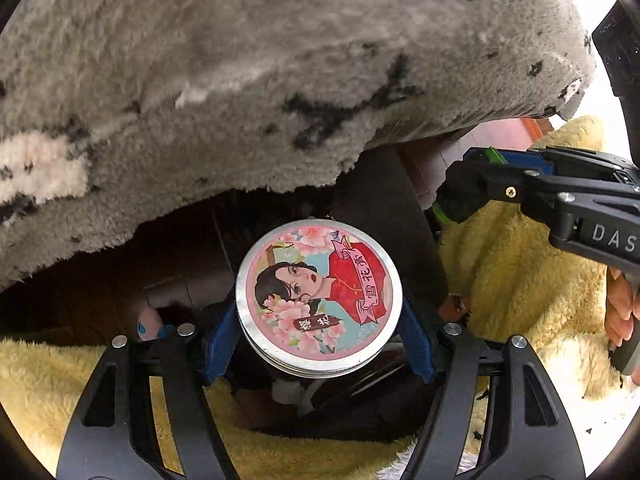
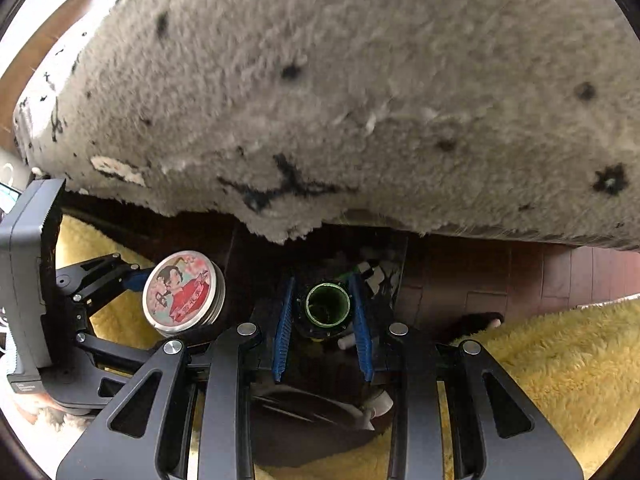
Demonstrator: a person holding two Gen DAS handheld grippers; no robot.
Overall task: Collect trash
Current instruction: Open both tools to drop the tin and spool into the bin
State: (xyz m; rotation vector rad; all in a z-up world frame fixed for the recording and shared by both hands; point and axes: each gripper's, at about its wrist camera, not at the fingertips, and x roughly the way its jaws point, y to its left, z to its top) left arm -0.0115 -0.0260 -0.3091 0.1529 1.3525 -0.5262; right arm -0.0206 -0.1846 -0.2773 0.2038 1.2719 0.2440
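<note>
A: Left gripper (image 1: pixel 319 334)?
B: Pinching the tin (image 1: pixel 319 300), centre frame, above a dark bin (image 1: pixel 320 412).
A: Right gripper (image 2: pixel 323 330)?
B: Pinching a green cup (image 2: pixel 327 306); tin at nine o'clock, grey rug (image 2: pixel 340 92) at twelve.

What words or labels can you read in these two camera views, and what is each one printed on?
"雪花膏", on the pink ribbon across the round tin's lid, held between the left gripper's fingers.
"DAS", cut off by the frame edge, on the black body of the right gripper.
Two characters on a dark tag low on the lid: too blurred to read surely.
Small label on the left gripper's grey body: too small.
</note>
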